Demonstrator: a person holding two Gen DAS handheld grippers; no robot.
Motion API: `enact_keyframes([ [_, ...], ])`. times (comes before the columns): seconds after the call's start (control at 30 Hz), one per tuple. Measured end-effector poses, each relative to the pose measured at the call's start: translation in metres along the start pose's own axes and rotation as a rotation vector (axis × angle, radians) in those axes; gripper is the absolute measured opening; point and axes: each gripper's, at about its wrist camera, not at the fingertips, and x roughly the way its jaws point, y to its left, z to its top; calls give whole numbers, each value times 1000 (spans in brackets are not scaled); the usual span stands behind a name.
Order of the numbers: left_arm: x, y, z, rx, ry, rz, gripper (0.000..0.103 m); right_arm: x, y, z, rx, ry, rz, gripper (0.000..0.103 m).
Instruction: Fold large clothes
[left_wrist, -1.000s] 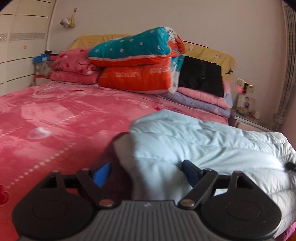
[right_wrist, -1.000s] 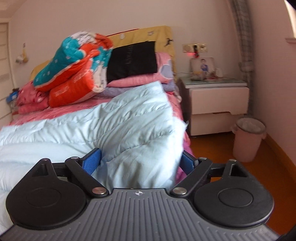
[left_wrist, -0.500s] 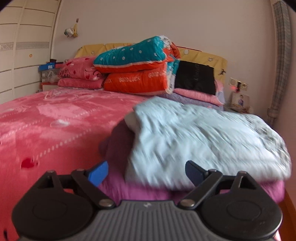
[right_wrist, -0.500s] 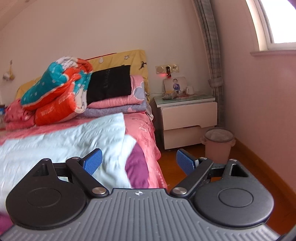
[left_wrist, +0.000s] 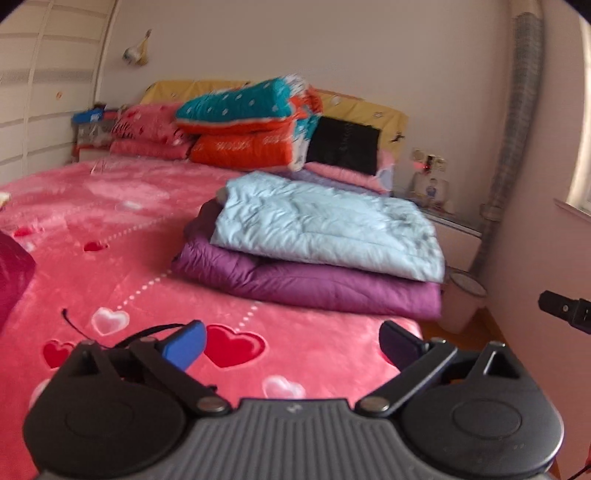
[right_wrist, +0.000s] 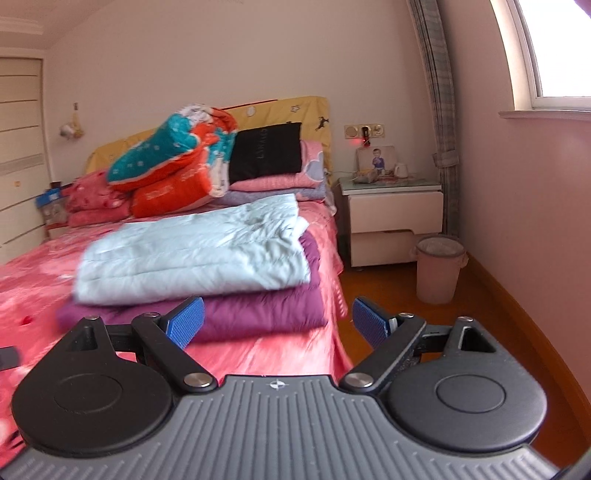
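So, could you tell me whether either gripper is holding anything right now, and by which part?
Nothing is held: the left gripper, jaws opening, and right gripper are both empty.

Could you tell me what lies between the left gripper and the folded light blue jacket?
Only bare pink bedspread with heart prints separates the left gripper, its jaws opening with nothing between them, from the light blue jacket atop the purple jacket; the left wrist view shows it.
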Motion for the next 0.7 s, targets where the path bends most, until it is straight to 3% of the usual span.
enact_keyframes([
  [0.33,-121,-30,-12,73,-61,15,102,-164,-1,-2,-10,-99,10,103],
  [0.7,-176,-52,-23,124,-94,52,102,-250,-1,12,-21,-195,58,103],
])
